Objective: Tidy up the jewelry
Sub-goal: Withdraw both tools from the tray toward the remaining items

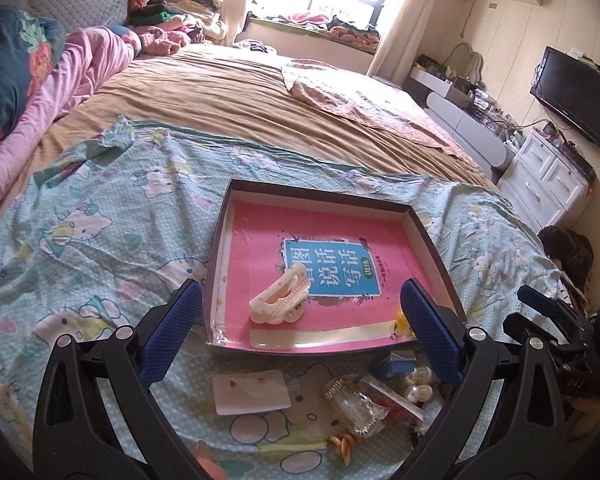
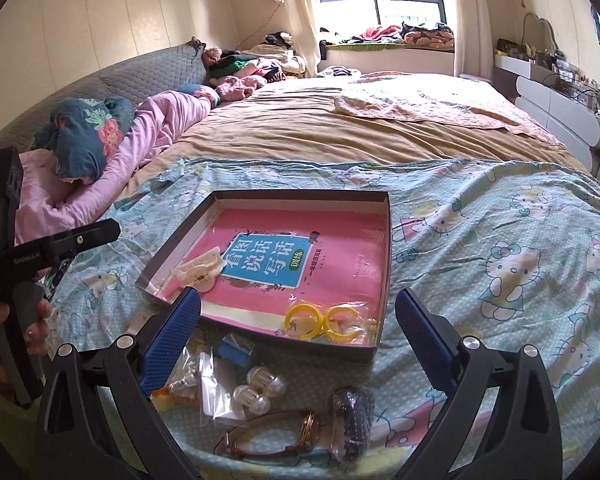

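Observation:
A shallow dark box [image 1: 428, 236] [image 2: 389, 248] with a pink book as its floor lies on the Hello Kitty sheet. A cream hair claw [image 1: 280, 300] [image 2: 200, 267] lies inside at its near left. A bag of yellow rings [image 2: 320, 318] lies in its near right corner. Loose jewelry sits in front of the box: an earring card [image 1: 252, 392], pearl clips [image 1: 418, 384] [image 2: 258, 388], a clear bagged piece [image 1: 352, 404], a bracelet [image 2: 272, 432] and a dark bagged item [image 2: 352, 416]. My left gripper [image 1: 304, 336] and right gripper [image 2: 298, 340] are open and empty above the pile.
The bed stretches behind with a tan sheet [image 1: 240, 108], pink duvet [image 1: 60, 92] and pillows at the left. A white dresser [image 1: 548, 176] and TV [image 1: 576, 92] stand at the right. The other gripper shows at the right edge [image 1: 560, 344] and left edge [image 2: 16, 264].

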`<state>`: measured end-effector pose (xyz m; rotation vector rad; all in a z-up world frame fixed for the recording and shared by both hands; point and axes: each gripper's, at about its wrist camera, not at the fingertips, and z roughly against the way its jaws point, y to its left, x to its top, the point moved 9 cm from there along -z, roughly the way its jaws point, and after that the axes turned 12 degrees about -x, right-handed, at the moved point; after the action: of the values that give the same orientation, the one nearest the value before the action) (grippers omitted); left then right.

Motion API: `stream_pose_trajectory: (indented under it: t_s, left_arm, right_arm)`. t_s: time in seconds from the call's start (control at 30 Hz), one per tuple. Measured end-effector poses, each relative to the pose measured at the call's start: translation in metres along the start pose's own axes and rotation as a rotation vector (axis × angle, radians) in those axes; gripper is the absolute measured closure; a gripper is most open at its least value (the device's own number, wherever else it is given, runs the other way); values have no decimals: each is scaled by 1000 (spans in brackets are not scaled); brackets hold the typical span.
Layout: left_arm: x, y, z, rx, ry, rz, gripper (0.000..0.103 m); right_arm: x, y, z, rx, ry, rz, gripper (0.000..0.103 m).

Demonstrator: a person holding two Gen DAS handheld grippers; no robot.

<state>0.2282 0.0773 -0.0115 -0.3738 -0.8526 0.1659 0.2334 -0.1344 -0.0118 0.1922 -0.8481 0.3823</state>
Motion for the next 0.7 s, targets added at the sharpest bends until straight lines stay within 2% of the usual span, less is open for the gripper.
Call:
stream_pose_trajectory:
  t_s: [0.47, 0.7]
  left_arm:
    - [-32, 11, 10, 54, 43, -21, 10]
    - [-51, 33, 13, 97, 71, 21, 10]
  right_arm:
    - [-47, 38, 16, 57, 49, 152, 7]
    - [-75, 68, 7, 103, 107, 242, 26]
